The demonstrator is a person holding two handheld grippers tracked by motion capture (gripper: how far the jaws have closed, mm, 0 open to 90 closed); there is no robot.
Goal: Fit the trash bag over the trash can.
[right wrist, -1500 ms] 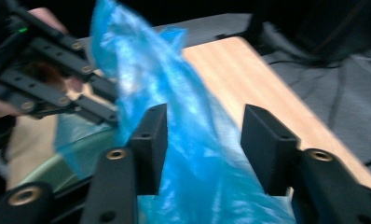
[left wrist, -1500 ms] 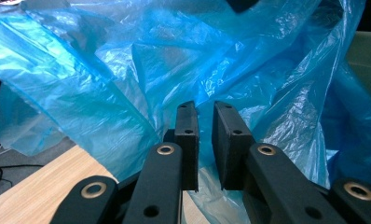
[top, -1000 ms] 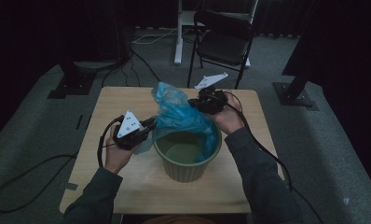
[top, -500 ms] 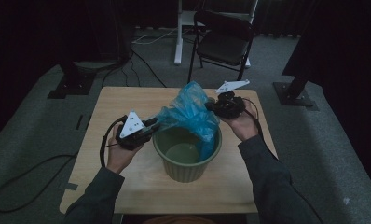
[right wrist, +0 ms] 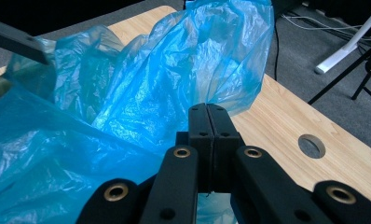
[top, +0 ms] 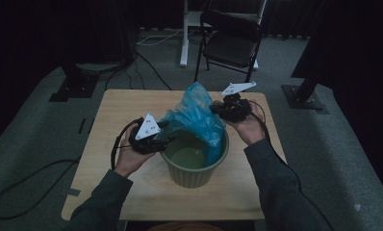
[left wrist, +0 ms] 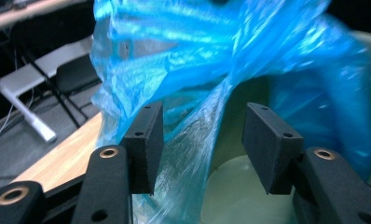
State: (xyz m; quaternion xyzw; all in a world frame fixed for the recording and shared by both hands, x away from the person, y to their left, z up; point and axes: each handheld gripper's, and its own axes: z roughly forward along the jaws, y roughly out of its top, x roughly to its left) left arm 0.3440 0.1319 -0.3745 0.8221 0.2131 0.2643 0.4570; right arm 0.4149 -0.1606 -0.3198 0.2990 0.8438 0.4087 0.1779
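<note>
Since a second ago: left gripper (top: 166, 138) jaws just opened wide, thin blue plastic bag (top: 195, 115) film hanging loose between the pads (left wrist: 146, 135) at the near-left rim of the round green plastic bucket (top: 192, 175); right gripper (top: 216, 109) carried rightward with the bag, now at the far-right rim, jaws pressed tight on a fold of film. Bag bunched above the bucket, part draped inside. Bucket at mid-desk; bare light wooden desk (top: 117, 106) all around, widest to the left and behind; black folding chair (top: 230, 43) beyond the far edge.
</note>
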